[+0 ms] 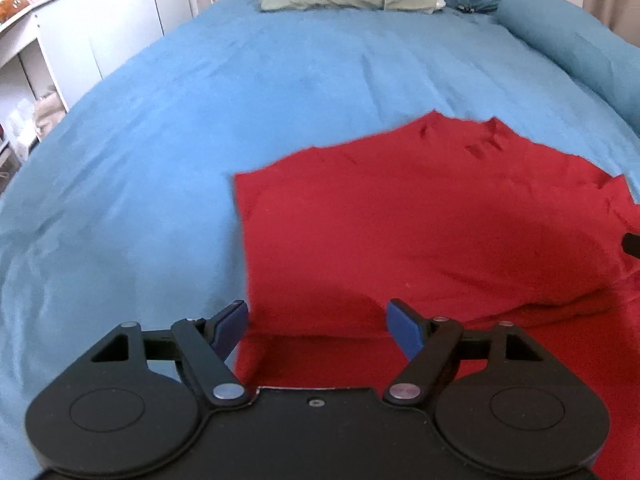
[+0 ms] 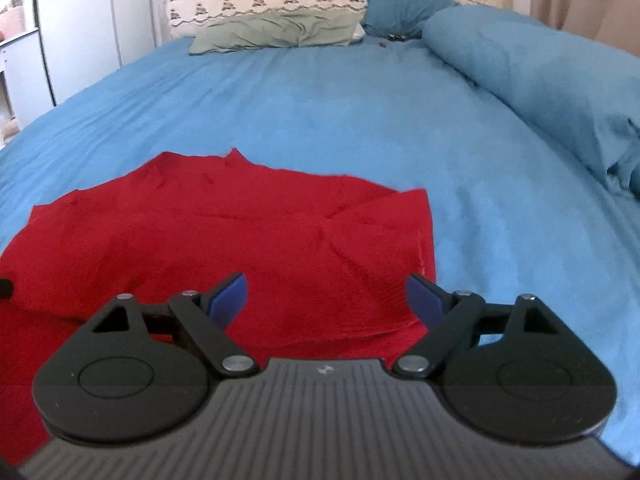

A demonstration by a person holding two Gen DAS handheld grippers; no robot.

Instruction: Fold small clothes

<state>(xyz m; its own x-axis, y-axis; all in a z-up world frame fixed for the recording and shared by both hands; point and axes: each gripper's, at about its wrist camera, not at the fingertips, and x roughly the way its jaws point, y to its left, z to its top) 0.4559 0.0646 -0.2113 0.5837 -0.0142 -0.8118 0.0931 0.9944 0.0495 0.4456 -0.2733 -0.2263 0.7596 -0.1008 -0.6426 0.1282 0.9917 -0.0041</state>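
the near edge of the red garment (image 1: 420,232) is hidden under both gripper bodies, and its right side is cut off in the left wrist view, so its full shape cannot be made out. it is spread on the blue bedspread (image 1: 200,120), with pillows (image 2: 276,20) stacked at the head. the left gripper (image 1: 318,324) and right gripper (image 2: 328,300) are held above it with jaws apart, nothing gripped.
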